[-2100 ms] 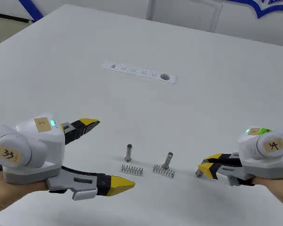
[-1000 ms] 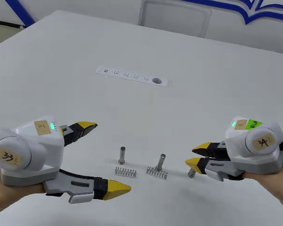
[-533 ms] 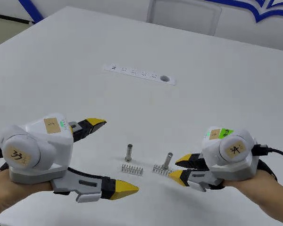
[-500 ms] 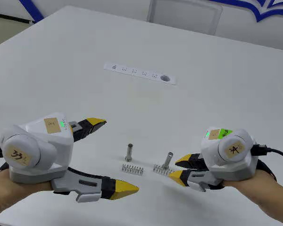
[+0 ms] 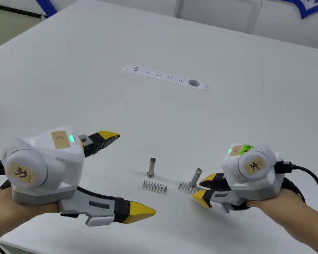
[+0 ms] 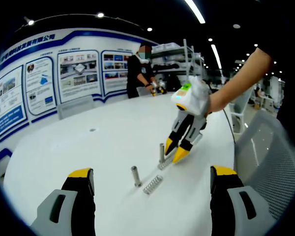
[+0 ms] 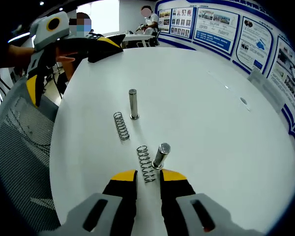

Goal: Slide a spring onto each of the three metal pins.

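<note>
On a white table point(image 5: 228, 121), two short silver metal pins are seen standing upright: a left pin point(image 5: 151, 166) and a right pin point(image 5: 196, 176). A small coiled wire spring is laid flat just beside each, a left spring point(image 5: 155, 186) and a right spring point(image 5: 186, 187). The right gripper point(image 5: 200, 189) is held low at the right spring's end, its yellow-tipped jaws narrowly apart. The left gripper point(image 5: 131, 174) is held well aside, its jaws spread wide.

Bright, even, sharp; fisheye-warped edges
</note>
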Available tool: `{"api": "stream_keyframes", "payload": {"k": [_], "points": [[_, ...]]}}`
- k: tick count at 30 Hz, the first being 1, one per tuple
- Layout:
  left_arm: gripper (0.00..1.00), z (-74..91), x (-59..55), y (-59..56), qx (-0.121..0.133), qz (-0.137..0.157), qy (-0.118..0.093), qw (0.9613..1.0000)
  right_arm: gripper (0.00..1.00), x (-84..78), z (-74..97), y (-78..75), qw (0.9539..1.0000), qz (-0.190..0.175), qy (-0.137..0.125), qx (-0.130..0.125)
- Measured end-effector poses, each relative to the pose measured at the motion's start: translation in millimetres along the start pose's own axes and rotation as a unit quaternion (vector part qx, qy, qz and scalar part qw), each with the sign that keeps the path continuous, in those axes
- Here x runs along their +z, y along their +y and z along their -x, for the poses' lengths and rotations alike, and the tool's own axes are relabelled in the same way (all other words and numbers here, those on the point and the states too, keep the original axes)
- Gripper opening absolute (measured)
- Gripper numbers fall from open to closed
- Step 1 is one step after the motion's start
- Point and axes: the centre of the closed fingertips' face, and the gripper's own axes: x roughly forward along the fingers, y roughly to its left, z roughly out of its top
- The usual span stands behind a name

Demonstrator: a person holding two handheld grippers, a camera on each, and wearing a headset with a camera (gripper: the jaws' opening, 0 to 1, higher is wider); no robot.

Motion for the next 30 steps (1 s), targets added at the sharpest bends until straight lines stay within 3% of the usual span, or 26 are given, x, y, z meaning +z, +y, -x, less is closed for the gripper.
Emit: {"api": "stream_keyframes", "payload": {"k": [14, 19, 25, 30], "points": [[1.0, -1.0, 2.3, 3.3, 0.003, 0.015, -0.009, 0.9999, 0.17, -5.7, -6.1, 1.8, 0.9998, -0.004, 0.01, 0.016], [1.0, -0.4, 1.5, 1.6, 0.003, 0.012, -0.005, 0.9999, 0.12, -5.7, -6.5, 6.1, 0.9994, -0.009, 0.003, 0.033], [1.0, 0.3, 0.7, 0.1, 0.002, 0.009, 0.001, 1.0, 0.12, -5.7, -6.7, 6.7, 0.9995, -0.006, 0.003, 0.031], [1.0, 0.7, -1.5, -0.8, 0.004, -0.001, 0.015, 0.9999, 0.11, -7.8, -2.7, 10.1, 0.9995, 0.017, 0.005, 0.026]]}}
